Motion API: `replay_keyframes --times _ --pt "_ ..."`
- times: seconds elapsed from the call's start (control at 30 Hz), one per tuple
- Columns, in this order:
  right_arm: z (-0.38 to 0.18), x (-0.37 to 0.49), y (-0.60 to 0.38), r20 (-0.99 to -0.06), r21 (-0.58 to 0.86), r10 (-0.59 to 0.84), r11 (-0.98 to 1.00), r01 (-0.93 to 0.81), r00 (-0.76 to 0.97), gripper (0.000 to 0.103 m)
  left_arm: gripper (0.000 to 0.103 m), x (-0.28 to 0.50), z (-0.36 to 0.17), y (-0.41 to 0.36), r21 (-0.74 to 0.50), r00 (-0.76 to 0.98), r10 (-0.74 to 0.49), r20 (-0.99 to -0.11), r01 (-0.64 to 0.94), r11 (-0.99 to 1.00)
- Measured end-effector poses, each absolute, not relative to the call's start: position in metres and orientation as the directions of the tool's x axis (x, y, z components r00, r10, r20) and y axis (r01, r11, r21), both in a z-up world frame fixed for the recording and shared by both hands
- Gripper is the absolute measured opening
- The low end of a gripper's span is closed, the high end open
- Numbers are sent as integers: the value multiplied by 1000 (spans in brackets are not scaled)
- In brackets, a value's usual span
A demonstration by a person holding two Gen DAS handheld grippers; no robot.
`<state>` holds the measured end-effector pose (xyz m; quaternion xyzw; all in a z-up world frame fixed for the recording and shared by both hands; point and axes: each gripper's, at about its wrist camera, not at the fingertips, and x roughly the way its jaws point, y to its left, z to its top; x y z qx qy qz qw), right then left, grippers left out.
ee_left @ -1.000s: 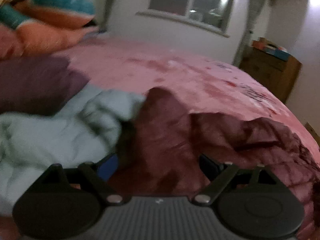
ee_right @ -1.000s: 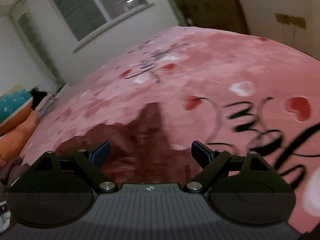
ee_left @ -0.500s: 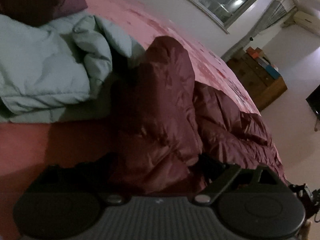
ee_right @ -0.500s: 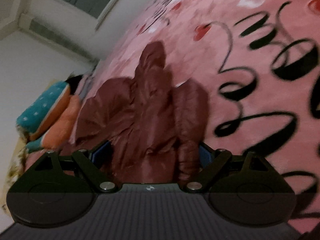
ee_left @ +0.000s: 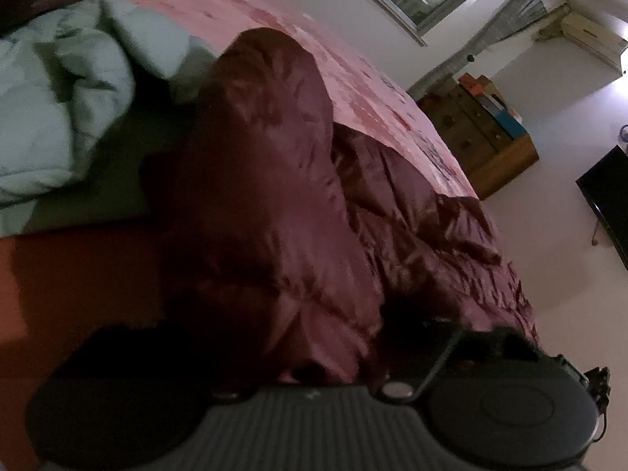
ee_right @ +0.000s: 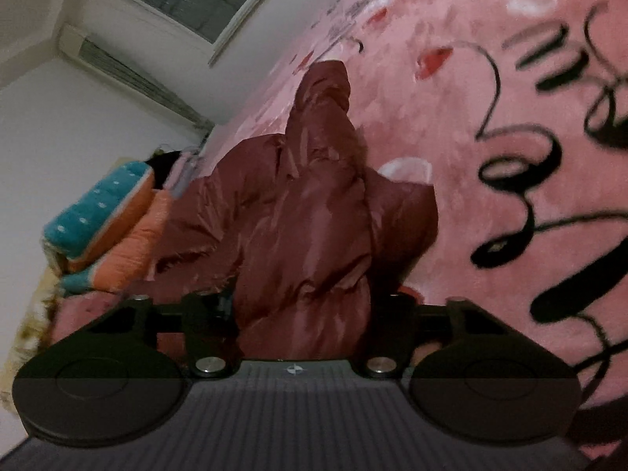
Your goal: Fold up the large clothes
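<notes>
A dark maroon puffer jacket [ee_left: 267, 204] lies bunched on the pink bed. My left gripper [ee_left: 310, 357] is shut on a fold of it; the fabric hides the fingertips. In the right wrist view the same jacket [ee_right: 314, 212] rises in a ridge from my right gripper [ee_right: 302, 314], which is shut on another part of it. The jacket hangs stretched between the two grippers above the bedspread.
A pale green quilted garment [ee_left: 66, 90] lies crumpled left of the jacket. The pink bedspread [ee_right: 490, 125] has black script and hearts. Orange and teal pillows [ee_right: 110, 212] sit at the bed's head. A wooden dresser [ee_left: 482, 133] and a dark TV [ee_left: 608, 200] stand beyond the bed.
Both grippers have closed on the jacket and lifted it, tilting the views. The fabric now fills the gap between each pair of fingers.
</notes>
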<state>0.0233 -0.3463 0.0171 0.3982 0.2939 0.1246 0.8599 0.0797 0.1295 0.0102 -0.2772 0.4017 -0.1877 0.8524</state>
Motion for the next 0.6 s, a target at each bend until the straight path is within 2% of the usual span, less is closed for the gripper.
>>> replay_keyframes --times 0.03,0.13,0.23,0.4,0.6 --pt "23 22 -343 -417 736 427 677 22 803 57 60 80 12 125 -622 608 -543 -579 101 777" --pt "38 12 -335 -426 681 354 731 37 833 45 46 80 21 107 -586 625 -519 -584 119 802" --pt "51 0 -341 -417 634 265 770 69 870 38 39 88 34 83 -557 625 -517 -586 153 816" --pt "64 -31 -374 -413 575 80 796 192 907 33 37 114 49 11 -526 576 -568 -588 261 809" --pt "77 -93 -443 -396 521 -253 729 443 883 32 37 134 51 -114 -508 465 -665 -585 430 747"
